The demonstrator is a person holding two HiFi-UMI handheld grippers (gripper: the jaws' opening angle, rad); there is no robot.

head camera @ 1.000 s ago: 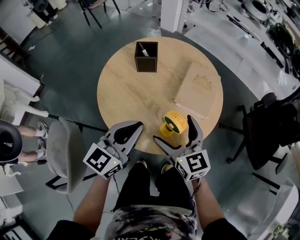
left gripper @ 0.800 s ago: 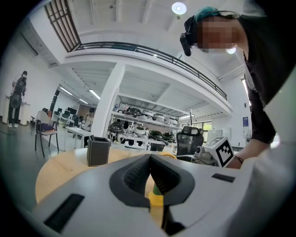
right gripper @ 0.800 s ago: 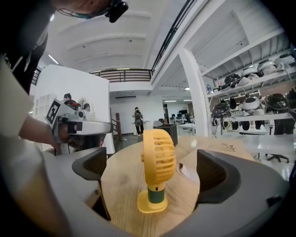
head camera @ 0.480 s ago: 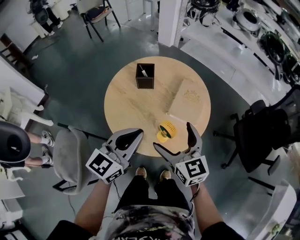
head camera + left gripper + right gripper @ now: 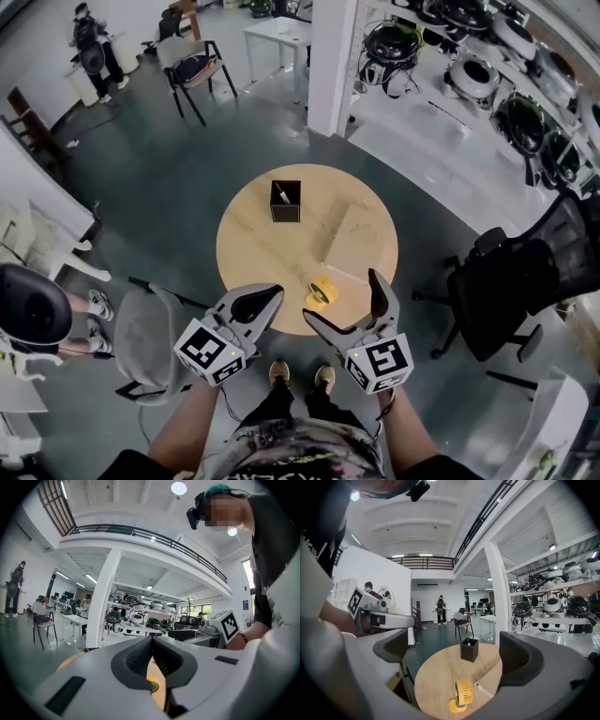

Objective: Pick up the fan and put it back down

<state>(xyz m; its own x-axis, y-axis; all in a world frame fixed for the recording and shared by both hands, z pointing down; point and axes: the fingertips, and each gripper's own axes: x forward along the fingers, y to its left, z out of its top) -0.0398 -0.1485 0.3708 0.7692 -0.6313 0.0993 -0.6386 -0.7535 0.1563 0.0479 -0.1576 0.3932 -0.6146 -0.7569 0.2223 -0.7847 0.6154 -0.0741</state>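
Fan (image 5: 323,291) stands upright by the round table's (image 5: 253,246) near edge, untouched and well below both tools: the right gripper (image 5: 341,294) gapes wide and empty, the left gripper (image 5: 272,292) is pressed closed on nothing, so no lift looks under way.

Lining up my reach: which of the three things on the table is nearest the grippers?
The yellow fan, at the near edge; the flat tan box and the black open-top holder sit farther back.
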